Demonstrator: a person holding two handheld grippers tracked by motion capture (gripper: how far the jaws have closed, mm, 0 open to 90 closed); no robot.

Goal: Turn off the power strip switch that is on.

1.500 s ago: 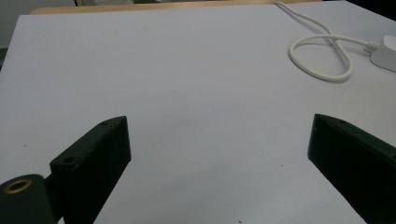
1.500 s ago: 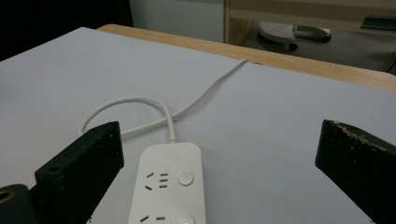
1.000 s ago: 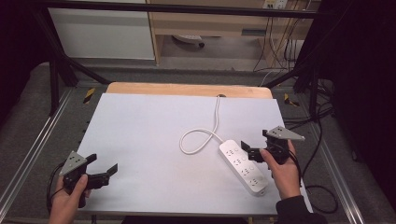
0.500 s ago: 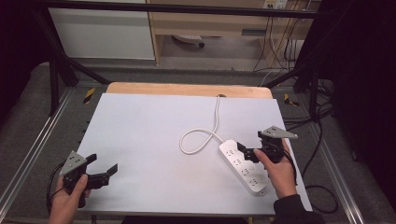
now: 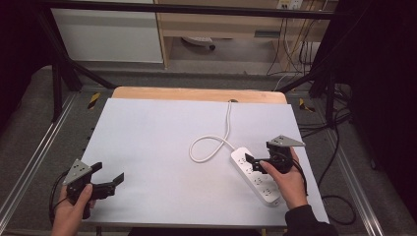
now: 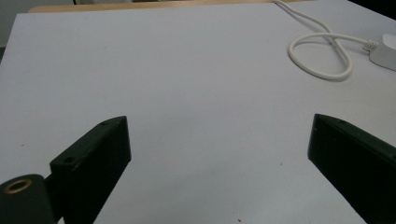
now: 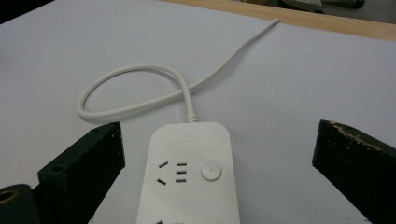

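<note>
Power strip (image 7: 189,175) between wide-open jaws of right gripper (image 7: 219,172), left gripper (image 6: 219,158) jaws open, empty

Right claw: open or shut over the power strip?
Open. In the right gripper view, the right claw has its jaws spread wide either side of the white power strip, with table showing between each jaw and the strip.

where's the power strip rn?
In the high view the white power strip lies on the table's near right, angled under the right gripper, its looped cord running toward the far edge.
</note>
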